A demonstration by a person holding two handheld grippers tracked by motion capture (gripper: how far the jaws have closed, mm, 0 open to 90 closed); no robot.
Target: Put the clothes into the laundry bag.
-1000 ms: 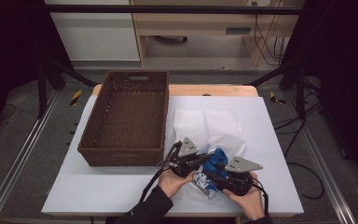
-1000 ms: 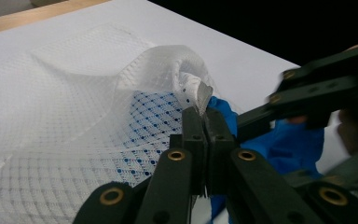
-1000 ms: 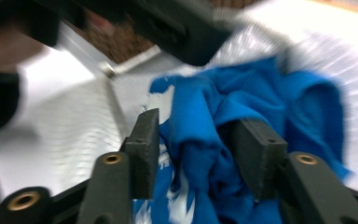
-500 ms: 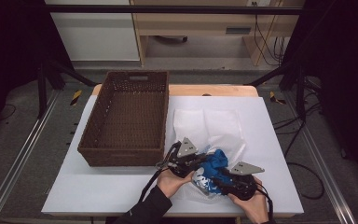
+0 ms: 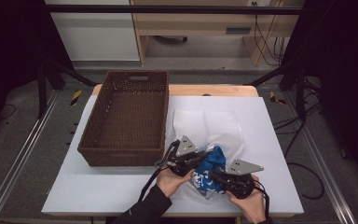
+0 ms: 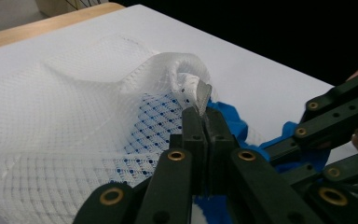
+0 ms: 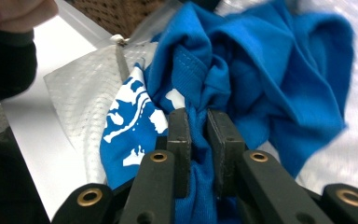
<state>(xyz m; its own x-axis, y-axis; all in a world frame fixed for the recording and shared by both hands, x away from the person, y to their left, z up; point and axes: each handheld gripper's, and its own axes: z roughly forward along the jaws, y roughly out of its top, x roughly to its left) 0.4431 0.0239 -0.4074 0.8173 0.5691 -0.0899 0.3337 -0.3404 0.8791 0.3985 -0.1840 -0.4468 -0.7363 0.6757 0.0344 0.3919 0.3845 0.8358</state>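
Two tools at work, both at the near edge of the surface (image 5: 121, 196), just right of the basket (image 5: 126, 123).

Left tool (image 6: 201, 119): clenched on the rim of the mesh bag (image 6: 65, 116), next to what looks like the zip pull; the jaws meet with only the thin mesh between them. It holds the bag's mouth up and open.

Right tool (image 7: 199, 122): its jaws have just been closing, and a fold of the blue shirt (image 7: 261, 70) sits between them. The pads press the cloth from both sides, so I count this as a grasp.

Position of the shirt: bunched up at the bag's mouth, between my two hands. In the left gripper view, blue shows through the white mesh just beneath the rim, so part of the shirt lies under or inside the mesh. In the high view most of the shirt (image 5: 210, 170) sits as an uncovered heap on the bag (image 5: 205, 126), whose far end lies flat and slack on the surface. I cannot tell how much cloth is truly inside.

Judgement of progress: early to middle. Done: mouth held, shirt gripped. Left: work the bulk of the shirt past the rim toward the flat end of the bag, then close the bag. Basket holds nothing yet; it may be where the bag goes.
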